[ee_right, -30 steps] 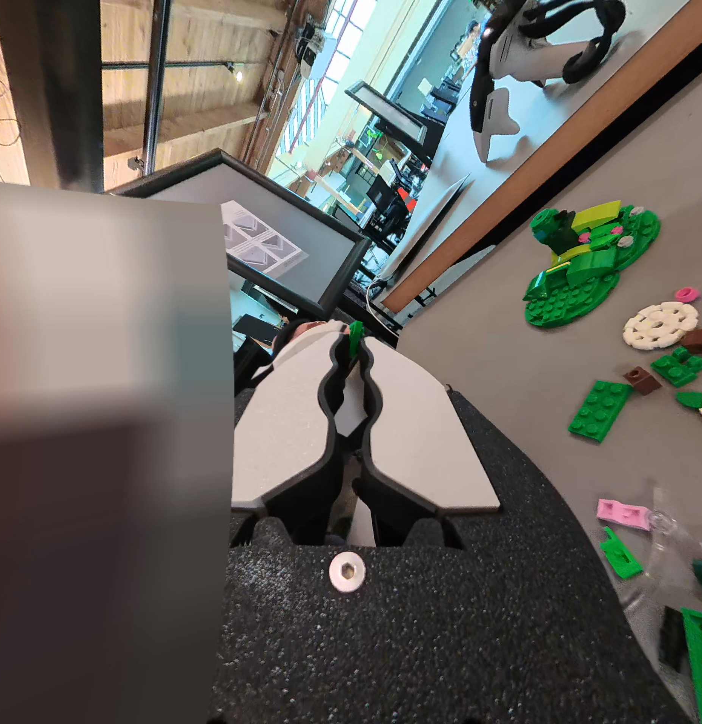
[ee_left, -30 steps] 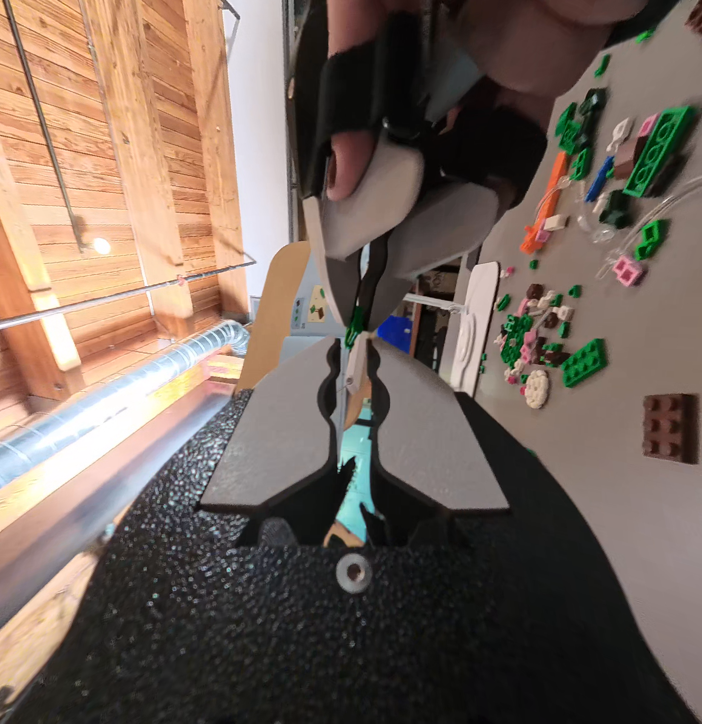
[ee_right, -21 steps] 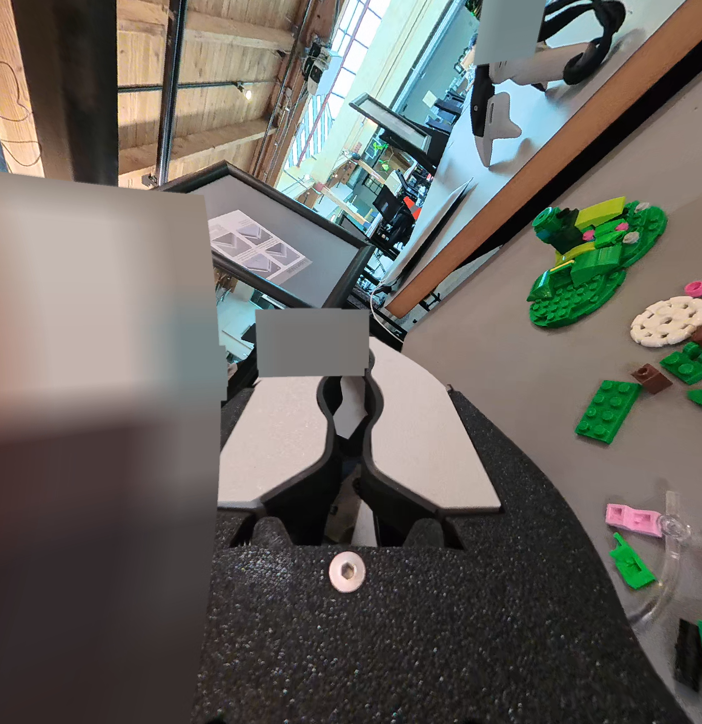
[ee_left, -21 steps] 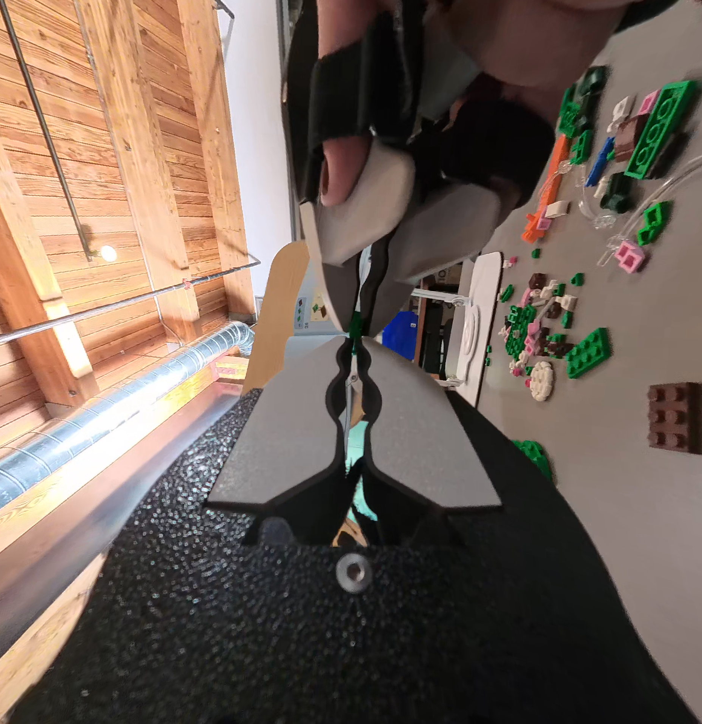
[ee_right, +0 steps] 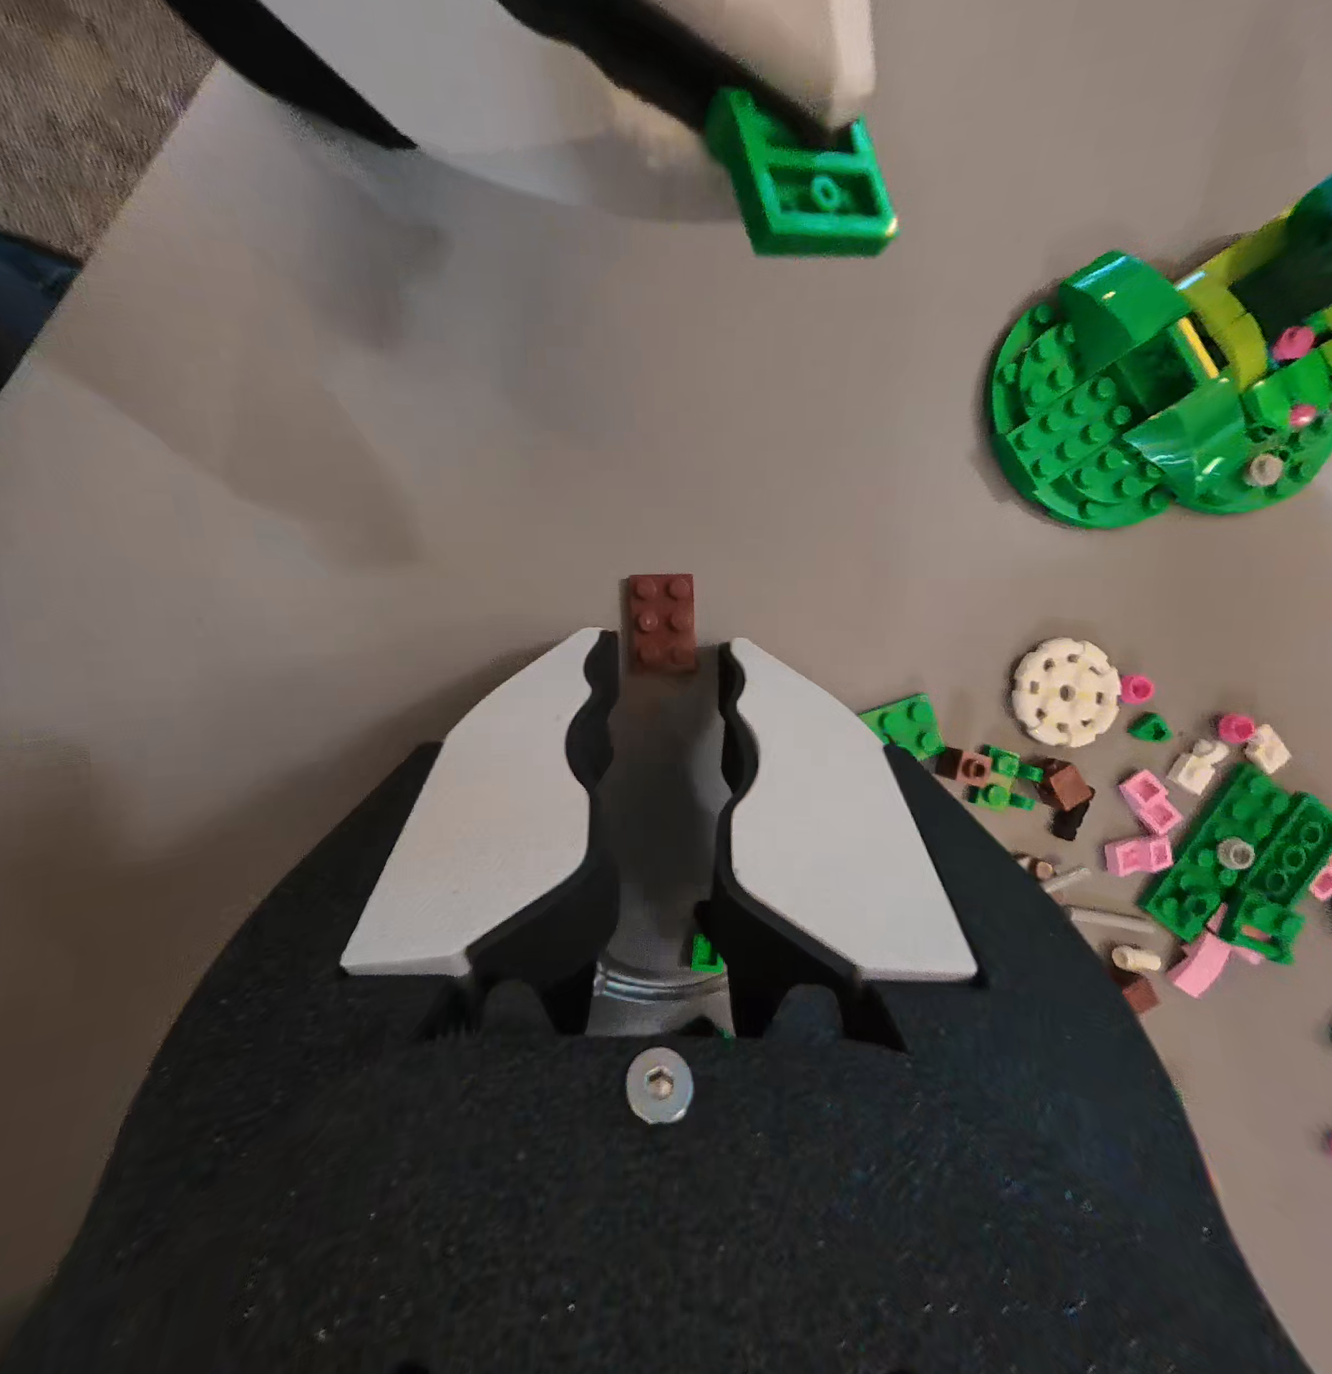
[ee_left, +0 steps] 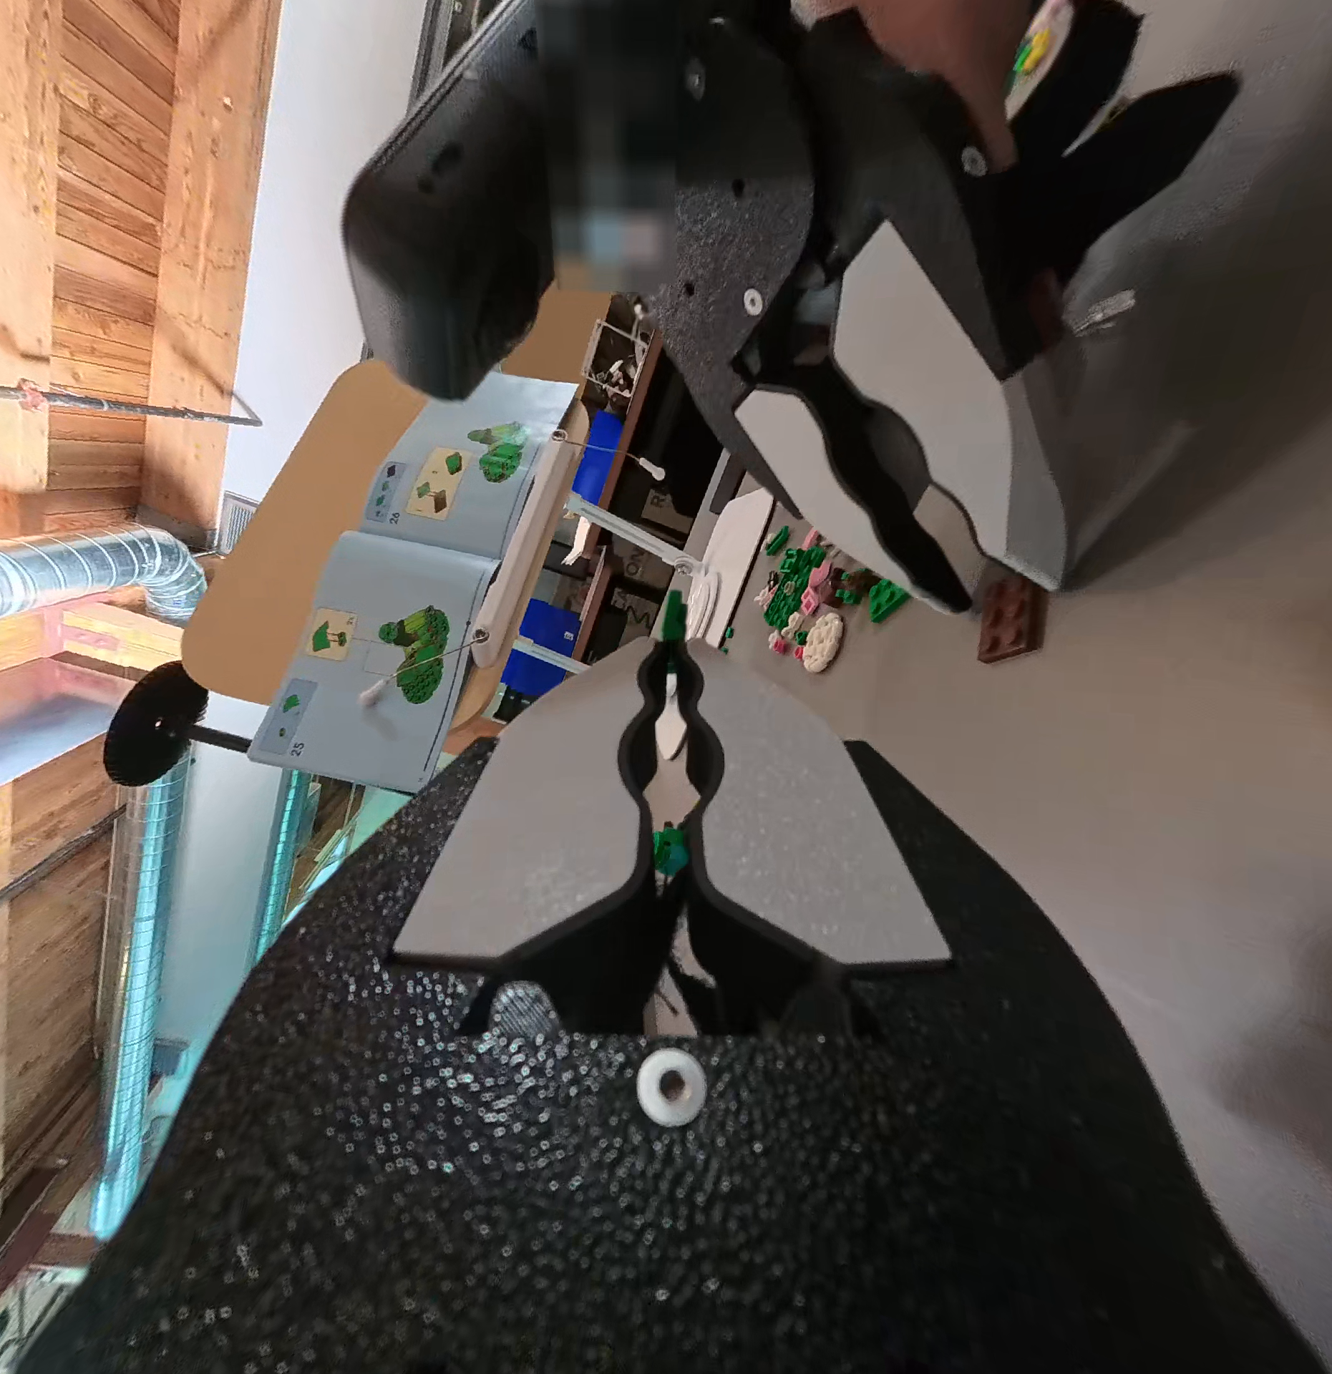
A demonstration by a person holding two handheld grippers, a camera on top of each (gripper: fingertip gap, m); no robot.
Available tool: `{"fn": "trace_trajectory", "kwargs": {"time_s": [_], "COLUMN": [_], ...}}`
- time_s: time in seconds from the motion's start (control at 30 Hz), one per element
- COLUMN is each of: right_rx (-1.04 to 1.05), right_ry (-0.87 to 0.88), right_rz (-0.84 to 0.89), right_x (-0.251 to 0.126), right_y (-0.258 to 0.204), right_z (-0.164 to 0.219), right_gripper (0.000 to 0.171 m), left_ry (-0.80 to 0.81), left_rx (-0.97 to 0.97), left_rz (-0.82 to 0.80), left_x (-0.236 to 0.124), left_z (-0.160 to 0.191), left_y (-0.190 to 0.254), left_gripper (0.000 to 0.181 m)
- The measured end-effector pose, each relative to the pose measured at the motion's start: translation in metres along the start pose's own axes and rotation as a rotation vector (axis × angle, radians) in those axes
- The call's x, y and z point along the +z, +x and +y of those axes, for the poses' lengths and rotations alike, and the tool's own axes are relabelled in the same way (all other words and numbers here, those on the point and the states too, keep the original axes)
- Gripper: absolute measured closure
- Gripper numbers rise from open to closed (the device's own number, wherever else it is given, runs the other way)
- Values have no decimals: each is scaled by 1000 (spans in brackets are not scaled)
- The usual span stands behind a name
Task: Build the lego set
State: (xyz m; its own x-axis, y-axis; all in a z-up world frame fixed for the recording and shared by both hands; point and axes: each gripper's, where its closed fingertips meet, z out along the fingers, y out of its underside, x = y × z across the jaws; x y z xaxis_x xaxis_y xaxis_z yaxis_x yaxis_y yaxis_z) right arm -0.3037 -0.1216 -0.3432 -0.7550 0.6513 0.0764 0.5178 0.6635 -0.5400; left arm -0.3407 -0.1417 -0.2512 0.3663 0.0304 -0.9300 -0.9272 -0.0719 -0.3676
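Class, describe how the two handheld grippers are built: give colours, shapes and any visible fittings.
Each gripper, left and right, has a rough black speckled body with one silver screw in the middle. Two flat light-grey fingers with black wavy inner edges taper forward to the tips. No cables show.

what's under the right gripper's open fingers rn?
A small brown studded plate lies flat on the grey table, just past the right gripper tips. Its near end meets shadow between the fingers; anything beneath the gripper body is covered.
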Motion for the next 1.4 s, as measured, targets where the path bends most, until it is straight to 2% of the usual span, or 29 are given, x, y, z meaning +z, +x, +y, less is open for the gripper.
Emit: {"fn": "trace_trajectory", "kwargs": {"time_s": [0.03,0.1,0.2,0.4,0.53,0.63,0.83,1.07,1.17,1.23,1.33,1.4], "right_rx": [-11,-51,-189,-695,-1022,-1247,-1493,-1648,-1630,-1507,-1133,-1024], "right_ry": [-19,-44,-58,38,-14,-48,-118,-183,-197,-217,-216,-196], "right_rz": [-6,16,151,720,1019,1215,1466,1548,1528,1415,1027,897], "right_x": [0,0,-6,-51,-81,-105,-147,-166,-167,-159,-113,-89], "right_y": [-1,0,7,28,21,11,-4,-25,-27,-18,-8,-15], "right_z": [0,0,2,-24,-40,-54,-70,-72,-66,-51,-3,15], "right_gripper": [155,156,156,156,156,156,156,156,156,156,156,156], "left_ry": [5,6,-4,66,165,216,318,400,392,371,294,227], "left_rx": [-3,-17,-73,-418,-603,-613,-552,-545,-540,-538,-534,-529], "left_rz": [10,40,117,338,373,335,284,257,272,301,350,385], "left_x": [0,0,-1,-3,-4,-3,3,5,7,8,9,9], "left_z": [-1,-2,-2,-16,-32,-43,-74,-101,-104,-102,-90,-77], "left_y": [1,5,14,24,13,-1,-20,-31,-30,-25,-13,-4], "left_gripper": [180,179,180,179,180,180,180,180,180,180,180,180]}}
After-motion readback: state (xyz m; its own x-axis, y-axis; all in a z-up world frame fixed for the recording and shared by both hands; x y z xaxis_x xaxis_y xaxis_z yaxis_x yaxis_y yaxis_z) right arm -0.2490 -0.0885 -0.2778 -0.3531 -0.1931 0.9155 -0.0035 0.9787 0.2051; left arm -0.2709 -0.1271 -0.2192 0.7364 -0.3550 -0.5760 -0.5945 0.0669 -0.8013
